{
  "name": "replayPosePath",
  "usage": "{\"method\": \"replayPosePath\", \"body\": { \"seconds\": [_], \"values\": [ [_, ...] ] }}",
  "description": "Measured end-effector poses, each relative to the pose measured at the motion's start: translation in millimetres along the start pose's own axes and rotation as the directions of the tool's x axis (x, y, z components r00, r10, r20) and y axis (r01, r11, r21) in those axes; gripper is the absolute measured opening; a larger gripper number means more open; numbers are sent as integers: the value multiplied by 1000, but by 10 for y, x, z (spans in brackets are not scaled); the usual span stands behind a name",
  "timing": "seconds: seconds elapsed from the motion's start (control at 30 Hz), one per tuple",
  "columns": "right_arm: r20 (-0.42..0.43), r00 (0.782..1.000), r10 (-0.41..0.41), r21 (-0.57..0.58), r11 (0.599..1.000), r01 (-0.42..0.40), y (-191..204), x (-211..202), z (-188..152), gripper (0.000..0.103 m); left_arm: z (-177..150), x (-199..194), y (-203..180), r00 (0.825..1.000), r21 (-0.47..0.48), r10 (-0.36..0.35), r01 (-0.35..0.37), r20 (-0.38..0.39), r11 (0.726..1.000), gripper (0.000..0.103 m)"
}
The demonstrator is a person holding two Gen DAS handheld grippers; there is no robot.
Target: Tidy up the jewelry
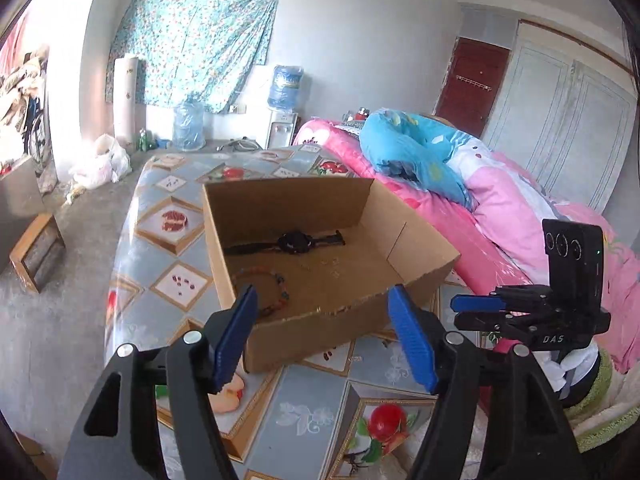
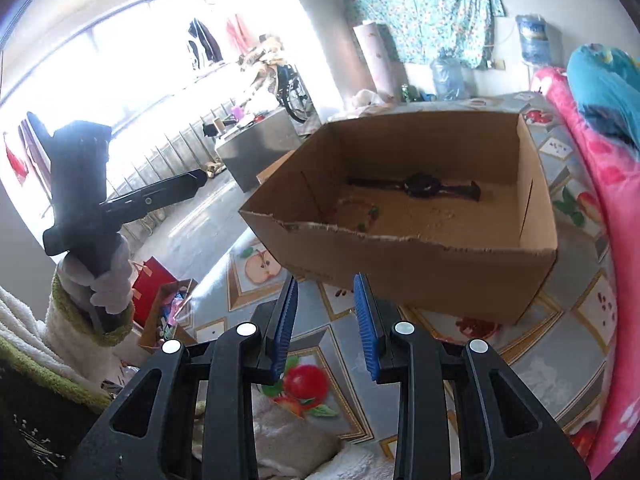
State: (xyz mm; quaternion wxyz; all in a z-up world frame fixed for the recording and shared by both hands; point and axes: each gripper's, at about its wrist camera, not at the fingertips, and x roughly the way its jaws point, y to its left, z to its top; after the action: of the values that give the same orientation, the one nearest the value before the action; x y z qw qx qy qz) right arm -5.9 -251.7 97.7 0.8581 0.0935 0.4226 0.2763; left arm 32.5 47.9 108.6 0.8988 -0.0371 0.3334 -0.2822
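Jaws apart & empty, both grippers; watch + bracelet ahead in box.

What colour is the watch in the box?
Black. The watch lies in the cardboard box; the left wrist view shows it best.

The left gripper tilts downward with its blue-padded jaws spread wide and nothing between them. The right gripper also tilts downward, jaws apart by a narrower gap, empty too. From the right wrist view, the hand gripping the left gripper's handle wears a pale glove with a green-edged white sleeve below it.
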Motion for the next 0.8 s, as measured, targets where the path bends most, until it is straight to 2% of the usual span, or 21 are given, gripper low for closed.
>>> {"method": "replayPosePath", "body": {
  "seconds": [0.07,0.1,0.17,0.23,0.33,0.43,0.53,0.6,0.63,0.67,0.73,0.77,0.8],
  "values": [
    [-28,999,-35,-12,999,34,33,228,-111,29,-223,167,70,997,-41,-2,-1,-72,999,67],
    [-28,998,-57,-36,998,56,45,357,-144,29,-332,282,73,993,-44,37,-42,-114,998,67],
    [-49,996,-77,-58,996,75,54,588,-174,29,-543,485,67,972,-19,144,-150,-185,989,67],
    [-70,991,-118,-101,989,110,96,764,-154,29,-739,631,56,955,32,215,-213,-205,976,67],
    [-89,980,-178,-186,970,159,181,917,-149,29,-934,810,0,931,107,284,-266,-228,958,67],
    [-114,970,-213,-214,959,186,112,1065,-184,26,-1049,927,-66,924,140,295,-268,-242,953,67],
    [-129,969,-211,-240,955,176,171,1081,-169,26,-1125,1021,-82,918,139,298,-270,-261,953,67],
    [-143,967,-211,-257,952,170,158,1150,-212,23,-1150,1031,-97,921,142,303,-275,-244,951,70],
    [-157,966,-206,-258,953,161,161,1183,-214,21,-1155,1039,-116,922,147,304,-275,-239,950,70],
    [-178,963,-201,-254,955,152,153,1208,-217,13,-1162,1047,-126,923,151,303,-273,-238,950,71],
    [-183,963,-197,-251,957,148,154,1254,-198,10,-1175,1045,-106,922,142,307,-280,-236,949,77],
    [-191,963,-192,-247,958,143,160,1253,-196,4,-1185,1041,-95,922,132,308,-284,-236,950,80],
    [-197,963,-185,-240,961,135,165,1249,-197,4,-1198,1035,-97,922,131,310,-286,-233,949,83]
  ]
}}
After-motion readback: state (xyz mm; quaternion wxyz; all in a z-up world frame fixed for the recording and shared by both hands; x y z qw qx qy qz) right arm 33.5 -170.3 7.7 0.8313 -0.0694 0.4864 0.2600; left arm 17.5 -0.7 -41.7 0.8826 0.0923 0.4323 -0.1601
